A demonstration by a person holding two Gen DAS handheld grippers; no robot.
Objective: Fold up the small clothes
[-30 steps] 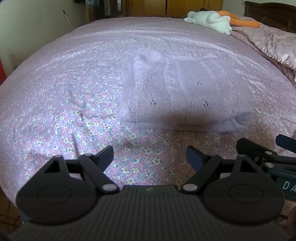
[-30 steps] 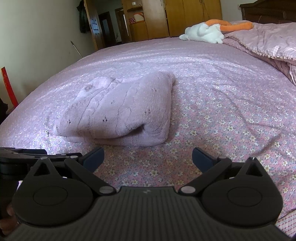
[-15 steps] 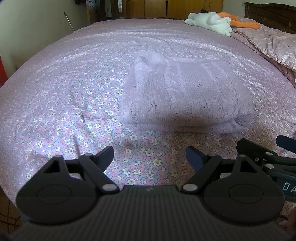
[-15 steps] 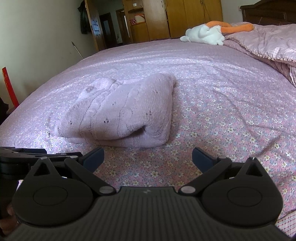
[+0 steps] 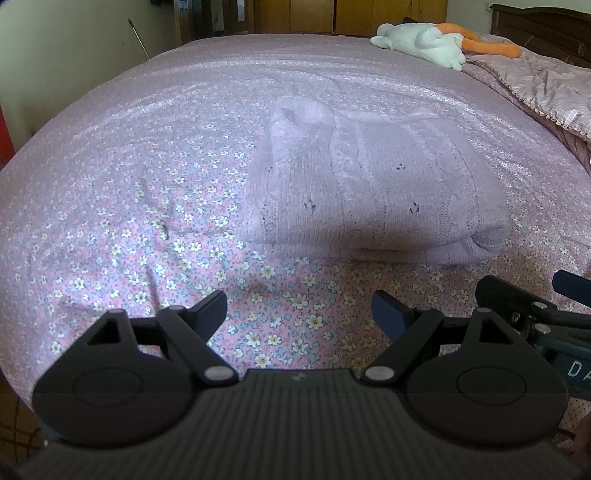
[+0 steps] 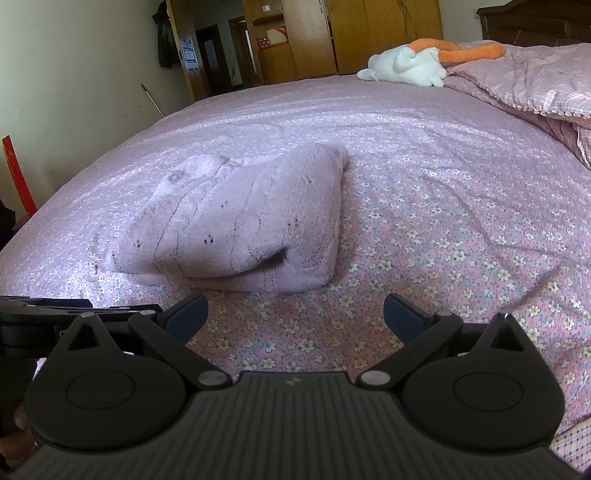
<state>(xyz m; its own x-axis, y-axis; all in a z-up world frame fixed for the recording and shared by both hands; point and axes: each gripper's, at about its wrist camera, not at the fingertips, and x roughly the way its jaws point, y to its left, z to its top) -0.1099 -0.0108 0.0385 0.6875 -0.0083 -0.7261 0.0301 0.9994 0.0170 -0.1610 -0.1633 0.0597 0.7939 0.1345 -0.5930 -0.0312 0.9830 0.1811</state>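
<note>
A small lilac knitted sweater (image 5: 373,192) lies folded into a thick rectangle on the flowered pink bedsheet (image 5: 147,206). In the right wrist view the same sweater (image 6: 236,221) shows its layered folded edge toward me. My left gripper (image 5: 299,314) hangs open over the sheet, short of the sweater's near edge, holding nothing. My right gripper (image 6: 295,314) is open too, empty, just in front of the sweater's near right corner. Part of the right gripper (image 5: 532,306) shows at the right edge of the left wrist view, and the left gripper (image 6: 55,314) at the left edge of the right wrist view.
A white and orange plush toy (image 5: 428,40) lies at the far end of the bed beside a rumpled pink quilt (image 6: 535,81). Wooden wardrobes (image 6: 332,33) and a doorway stand behind the bed. The bed's left edge drops off near a wall (image 5: 55,55).
Both views have tilted slightly, so the sweater sits a little lower in frame. Both grippers stay open and the sweater has not moved.
</note>
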